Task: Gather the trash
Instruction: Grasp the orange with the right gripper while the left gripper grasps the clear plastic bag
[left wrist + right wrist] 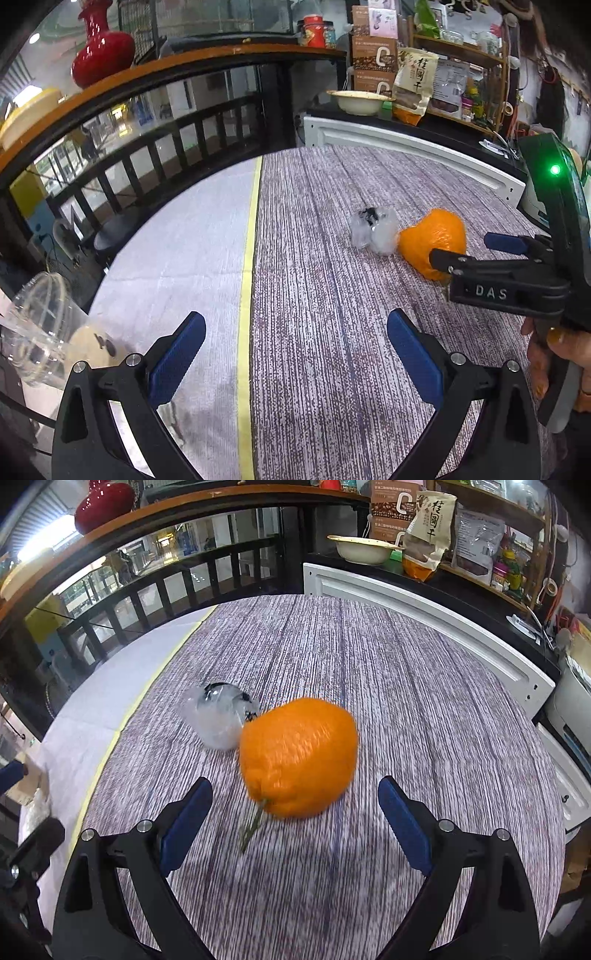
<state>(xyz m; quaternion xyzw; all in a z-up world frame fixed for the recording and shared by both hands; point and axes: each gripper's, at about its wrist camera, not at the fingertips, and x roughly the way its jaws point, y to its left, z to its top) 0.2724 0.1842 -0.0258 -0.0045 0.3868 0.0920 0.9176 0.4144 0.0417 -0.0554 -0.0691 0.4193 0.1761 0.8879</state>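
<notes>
Both my claws are wide open, holding nothing. My right gripper (295, 805) sits low with the round orange fruit (297, 755) just ahead between its blue pads, on the streaky purple-grey tablecloth (406, 686). The crumpled clear plastic wrapper (218, 720) touches the fruit's far left side. My left gripper (295, 339) hangs over bare cloth.

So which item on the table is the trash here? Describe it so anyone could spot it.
Start at the purple-streaked tablecloth right of its yellow stripe. Near the middle lies an orange, and touching its far-left side is the crumpled clear plastic wrapper. It is translucent white with black marks, unlike the solid orange fruit.
</notes>
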